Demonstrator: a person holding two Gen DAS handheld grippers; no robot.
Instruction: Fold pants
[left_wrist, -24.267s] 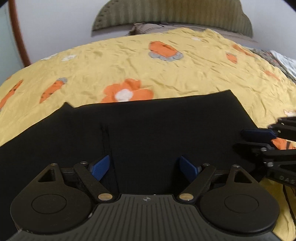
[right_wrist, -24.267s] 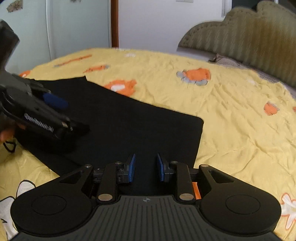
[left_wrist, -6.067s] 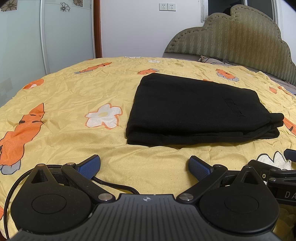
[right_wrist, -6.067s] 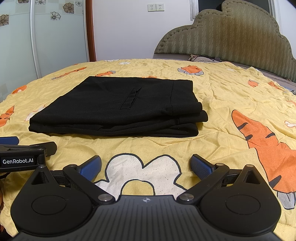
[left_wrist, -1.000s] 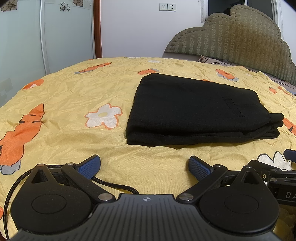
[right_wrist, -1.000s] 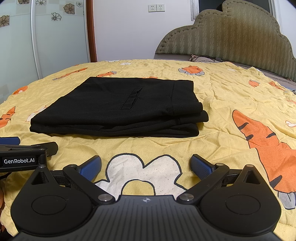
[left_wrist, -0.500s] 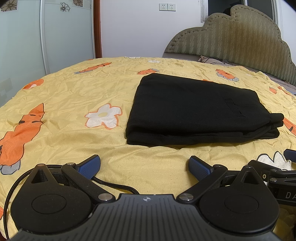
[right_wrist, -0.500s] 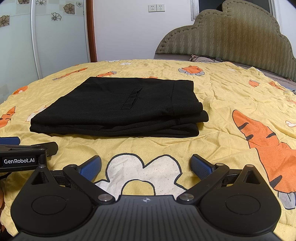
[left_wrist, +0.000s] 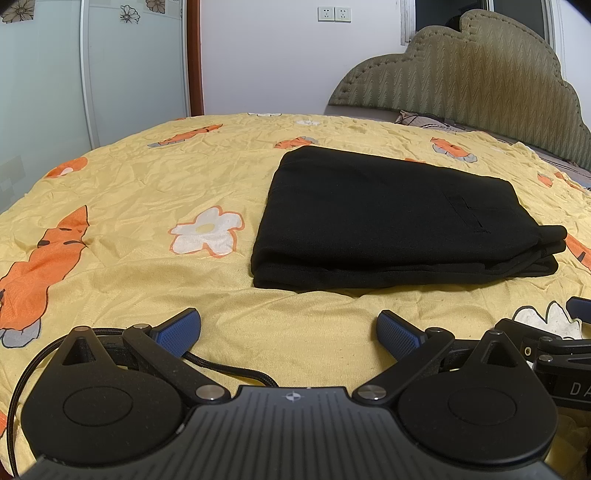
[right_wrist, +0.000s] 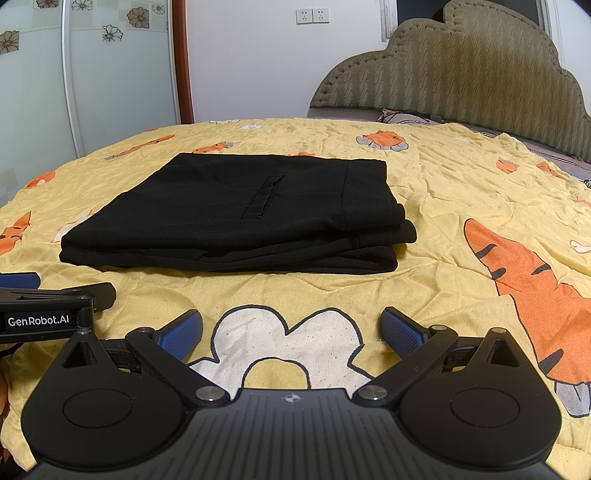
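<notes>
Where cable (left_wrist: 229, 369) trails, folded pants (left_wrist: 388, 218).

Folded pants (left_wrist: 391, 218) lie on the bed (left_wrist: 147, 184), headboard (left_wrist: 480, 74) behind them, both grippers side by side before them.

You had soft, even indoor light and sharp focus; fisheye bowed the bedspread (left_wrist: 129, 258) edges, corners vignetted dark, and the black pants (right_wrist: 240, 210) lost fold detail.
</notes>
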